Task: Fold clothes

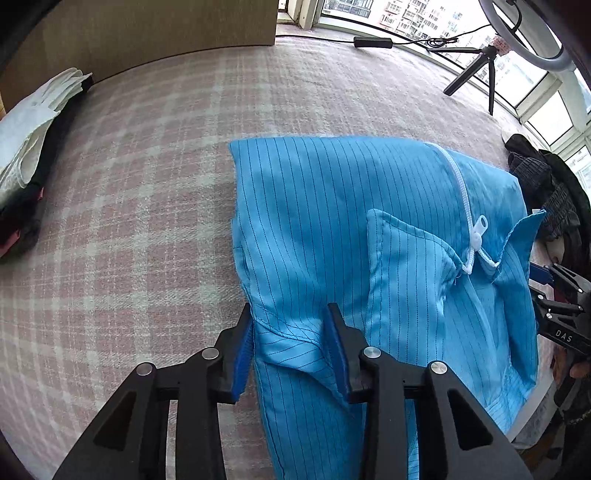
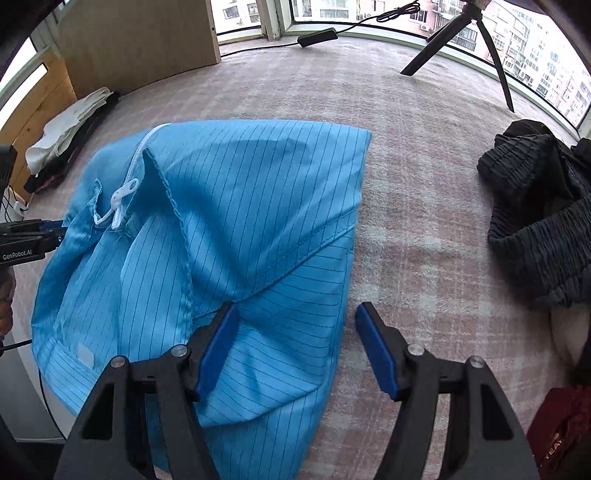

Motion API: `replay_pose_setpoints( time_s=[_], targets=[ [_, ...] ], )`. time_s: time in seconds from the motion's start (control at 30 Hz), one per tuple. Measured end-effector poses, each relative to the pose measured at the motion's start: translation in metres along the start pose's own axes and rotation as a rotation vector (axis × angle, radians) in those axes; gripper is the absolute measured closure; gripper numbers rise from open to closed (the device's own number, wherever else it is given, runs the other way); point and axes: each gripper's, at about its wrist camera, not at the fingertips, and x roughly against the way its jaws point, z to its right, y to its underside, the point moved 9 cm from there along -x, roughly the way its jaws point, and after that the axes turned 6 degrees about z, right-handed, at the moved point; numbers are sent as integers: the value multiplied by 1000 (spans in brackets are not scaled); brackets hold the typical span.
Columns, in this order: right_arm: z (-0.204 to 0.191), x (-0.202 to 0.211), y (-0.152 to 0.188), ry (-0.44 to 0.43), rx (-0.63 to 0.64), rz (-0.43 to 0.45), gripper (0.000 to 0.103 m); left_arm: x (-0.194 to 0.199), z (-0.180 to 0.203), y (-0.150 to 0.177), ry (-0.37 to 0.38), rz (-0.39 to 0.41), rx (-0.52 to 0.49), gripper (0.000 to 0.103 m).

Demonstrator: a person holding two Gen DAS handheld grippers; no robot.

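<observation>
Bright blue jacket (image 1: pixel 332 206) with thin dark pinstripes and a white zipper (image 1: pixel 466 199), lying on a pink-and-white plaid blanket (image 1: pixel 155 192). Crinkly black garment (image 2: pixel 535 221) off to the side.

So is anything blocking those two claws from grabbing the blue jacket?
Nothing visible. The left gripper already straddles a fold at the blue jacket's shoulder, and the right gripper sits over its other edge. The dark clothes lie apart, off to the side.

Bright, even daylight enters through the windows (image 1: pixel 436 22) along the far side, which are overexposed nearly to white. Shadows on the checked cover (image 2: pixel 406 221) are soft and faint. Both fisheye views bend strongly at the edges, with dark vignetted corners. Focus is sharp throughout, without motion blur.
</observation>
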Motion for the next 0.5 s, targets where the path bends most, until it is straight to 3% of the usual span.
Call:
replay_pose_setpoints(
  time_s=[0.1, 0.23, 0.5],
  targets=[
    [-1, 2, 2, -18, 2, 7, 60, -1, 2, -1, -5, 13, -1, 79],
    [6, 7, 6, -77, -69, 18, 89, -3, 12, -1, -10, 37, -3, 89],
    [-13, 14, 2, -52, -80, 64, 95, 9, 19, 2, 8, 77, 52, 95]
  ],
)
